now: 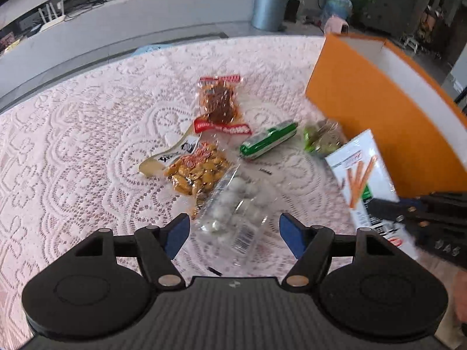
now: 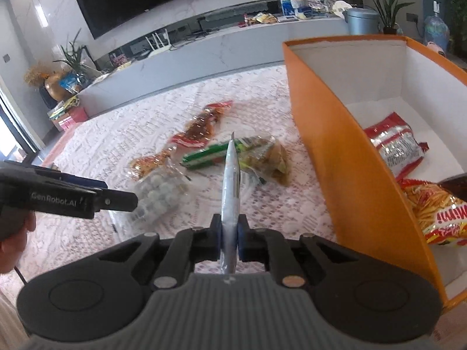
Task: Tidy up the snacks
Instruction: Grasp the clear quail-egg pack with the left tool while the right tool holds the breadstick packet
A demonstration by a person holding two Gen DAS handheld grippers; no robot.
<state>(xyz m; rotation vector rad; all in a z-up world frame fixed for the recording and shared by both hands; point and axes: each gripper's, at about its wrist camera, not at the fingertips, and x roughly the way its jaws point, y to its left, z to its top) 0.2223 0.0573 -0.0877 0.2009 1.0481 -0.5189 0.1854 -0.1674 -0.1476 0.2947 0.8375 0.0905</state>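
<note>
two snack bags, a red-and-silver one (image 2: 395, 145) and an orange-red crisp bag (image 2: 437, 213), are already lying in the tall orange cardboard box (image 2: 329, 134). the right gripper (image 2: 230, 237) is pinching a flat white packet printed with orange sticks (image 1: 362, 175), holding it above the pink lace tablecloth (image 1: 73, 145) just beside the box. the left gripper (image 1: 233, 233) is hovering wide open and empty over the clear bag of white balls (image 1: 233, 207). five packets are waiting on the cloth.
</note>
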